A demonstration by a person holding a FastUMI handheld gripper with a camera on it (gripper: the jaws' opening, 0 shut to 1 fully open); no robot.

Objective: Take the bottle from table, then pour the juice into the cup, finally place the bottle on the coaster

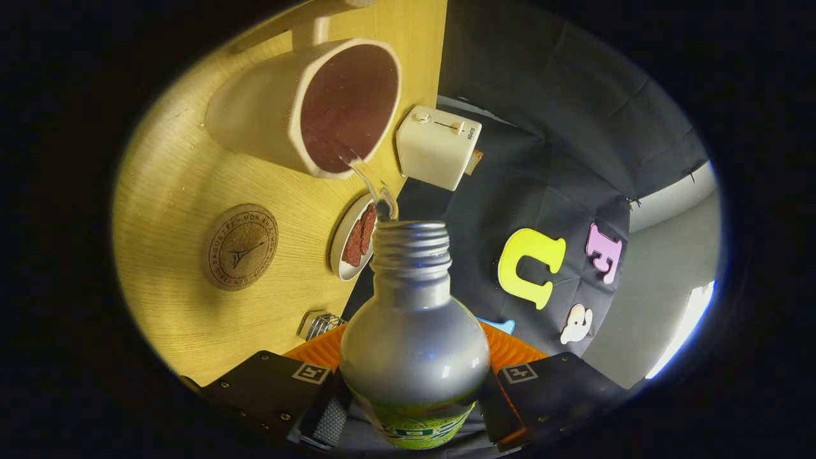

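Going left to right: coaster lies flat on the worktop, bare, well apart from the bottle. Next the cup, pale outside with a dark reddish inside, mouth facing the bottle's neck. Small dish with reddish pieces sits near the worktop edge, just beyond the bottle mouth; a cream toaster-like box is past the cup, at the edge. A metal clip-like item is near the left finger, too small to name.

Step in hand – pouring. Bottle, silver, cap off, is tilted toward the cup, and a thin clear stream runs from its threaded mouth to the cup rim.

Tongs pinch the bottle – both fingers press its lower body, one each side, spread only as far as the bottle's width.

Next move, my guess: bring the bottle back upright so the flow stops, swing over to the coaster, set it down centred, then let go. Risk: drips on the worktop if righted slowly.
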